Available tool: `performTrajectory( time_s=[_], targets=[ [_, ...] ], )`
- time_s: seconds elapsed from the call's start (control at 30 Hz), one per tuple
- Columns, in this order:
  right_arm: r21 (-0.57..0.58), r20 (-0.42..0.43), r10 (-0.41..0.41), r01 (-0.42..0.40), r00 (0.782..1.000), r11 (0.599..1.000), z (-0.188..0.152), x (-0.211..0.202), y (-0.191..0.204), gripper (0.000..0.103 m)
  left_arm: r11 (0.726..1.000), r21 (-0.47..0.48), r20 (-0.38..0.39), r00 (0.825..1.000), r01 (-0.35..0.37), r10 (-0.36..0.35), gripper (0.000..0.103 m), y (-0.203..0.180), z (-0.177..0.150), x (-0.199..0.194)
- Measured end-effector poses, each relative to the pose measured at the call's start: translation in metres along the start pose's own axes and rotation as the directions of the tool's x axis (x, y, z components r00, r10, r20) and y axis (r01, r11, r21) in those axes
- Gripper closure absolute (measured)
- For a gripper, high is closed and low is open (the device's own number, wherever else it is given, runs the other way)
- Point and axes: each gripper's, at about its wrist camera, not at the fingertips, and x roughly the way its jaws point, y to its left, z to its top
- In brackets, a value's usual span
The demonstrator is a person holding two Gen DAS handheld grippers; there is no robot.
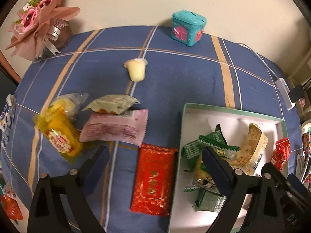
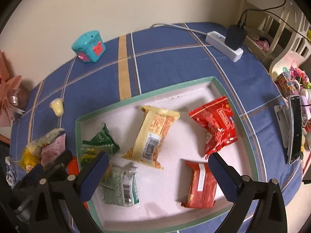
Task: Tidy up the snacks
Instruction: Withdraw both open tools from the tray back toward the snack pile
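Gaping wide and empty, the left gripper (image 1: 155,158) hovers over a flat red foil packet (image 1: 153,178) lying just outside, at nine o'clock from, the shallow green-rimmed white box (image 2: 143,97); the right gripper (image 2: 158,165), equally spread, hangs above boxed snacks. Closing carelessly could likely pinch the tablecloth or shove the packet against the wall.

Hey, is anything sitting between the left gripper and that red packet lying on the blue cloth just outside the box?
Nothing visible. The left gripper is open right above the red packet, which lies flat on the cloth beside the box wall. The pink packet lies just beyond its far end, outside the gap between the jaws.
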Motion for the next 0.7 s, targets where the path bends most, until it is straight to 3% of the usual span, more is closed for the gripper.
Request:
performTrajectory(
  time_s=[0.4, 0.7],
  targets=[
    [-0.002, 0.001, 0.0, 0.0, 1.0, 1.0, -0.005, -0.024, 0.016, 0.0, 0.992, 0.091, 0.023, 0.997, -0.082, 0.08, 0.007, 0.021, 0.002, -0.023],
    [-0.062, 0.027, -0.007, 0.009, 1.0, 0.998, -0.011, -0.037, 0.044, 0.0, 0.994, 0.031, 0.03, 0.994, -0.107, 0.106, 0.007, 0.063, -0.002, -0.037]
  ],
)
